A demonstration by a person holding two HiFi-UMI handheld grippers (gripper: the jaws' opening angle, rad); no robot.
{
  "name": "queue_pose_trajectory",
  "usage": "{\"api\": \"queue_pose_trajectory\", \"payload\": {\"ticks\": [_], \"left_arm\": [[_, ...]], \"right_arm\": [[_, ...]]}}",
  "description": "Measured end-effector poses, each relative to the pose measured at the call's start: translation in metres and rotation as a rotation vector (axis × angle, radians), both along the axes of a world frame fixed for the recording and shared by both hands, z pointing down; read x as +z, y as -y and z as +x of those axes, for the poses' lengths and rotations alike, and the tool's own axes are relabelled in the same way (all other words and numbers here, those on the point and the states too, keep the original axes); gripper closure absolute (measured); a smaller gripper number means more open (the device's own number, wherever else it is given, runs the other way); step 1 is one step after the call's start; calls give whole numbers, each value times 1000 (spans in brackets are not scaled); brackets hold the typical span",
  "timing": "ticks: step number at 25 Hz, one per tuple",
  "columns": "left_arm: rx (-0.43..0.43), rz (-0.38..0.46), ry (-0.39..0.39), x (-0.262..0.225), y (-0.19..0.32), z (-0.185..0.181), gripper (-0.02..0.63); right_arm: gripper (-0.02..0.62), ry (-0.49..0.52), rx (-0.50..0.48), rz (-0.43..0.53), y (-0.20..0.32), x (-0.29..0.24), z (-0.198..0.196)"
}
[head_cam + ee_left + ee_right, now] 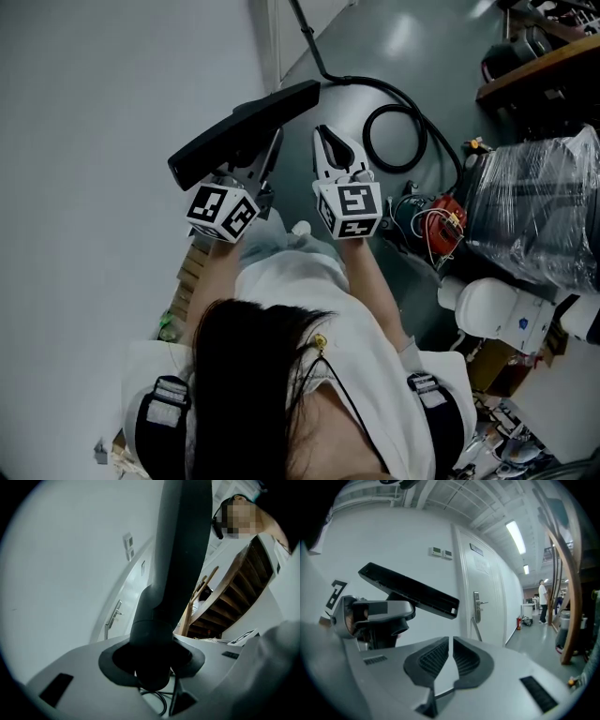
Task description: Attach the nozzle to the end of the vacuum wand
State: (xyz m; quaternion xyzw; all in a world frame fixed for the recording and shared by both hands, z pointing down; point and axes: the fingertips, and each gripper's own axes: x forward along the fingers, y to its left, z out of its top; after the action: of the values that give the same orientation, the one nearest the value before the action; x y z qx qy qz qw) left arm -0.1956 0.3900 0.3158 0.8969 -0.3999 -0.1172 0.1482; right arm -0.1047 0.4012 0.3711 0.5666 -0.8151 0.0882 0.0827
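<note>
Grey workshop floor below: the left gripper (152, 665) clamps the long black plastic vacuum nozzle (246, 131) by its neck (presumably leaving its socket free for joining); the right gripper (451, 656), closed, holds nothing.

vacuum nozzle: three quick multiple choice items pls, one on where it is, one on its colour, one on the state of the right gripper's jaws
1. Where is the nozzle?
A. lying on the floor
B. between the jaws of the left gripper
C. standing on a shelf

2. What colour is the nozzle?
A. white
B. red
C. black

3. How do the jaws of the right gripper stand?
A. together, with nothing between them
B. wide apart
C. clamped on the nozzle

Answers:
1 B: the left gripper view shows the nozzle's round neck clamped between that gripper's jaws, and the head view shows it raised off the floor.
2 C: its head and neck are black in every view.
3 A: the right gripper view shows the ribbed pads all but meeting, with nothing between them.
</note>
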Motion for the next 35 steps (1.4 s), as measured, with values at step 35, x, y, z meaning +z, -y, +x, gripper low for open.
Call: {"api": "queue_pose_trajectory", "payload": {"ticks": [35], "left_arm": [[-9,-73,-61,25,155,12,454]], "right_arm": [[385,43,-64,11,145,17,5]]}}
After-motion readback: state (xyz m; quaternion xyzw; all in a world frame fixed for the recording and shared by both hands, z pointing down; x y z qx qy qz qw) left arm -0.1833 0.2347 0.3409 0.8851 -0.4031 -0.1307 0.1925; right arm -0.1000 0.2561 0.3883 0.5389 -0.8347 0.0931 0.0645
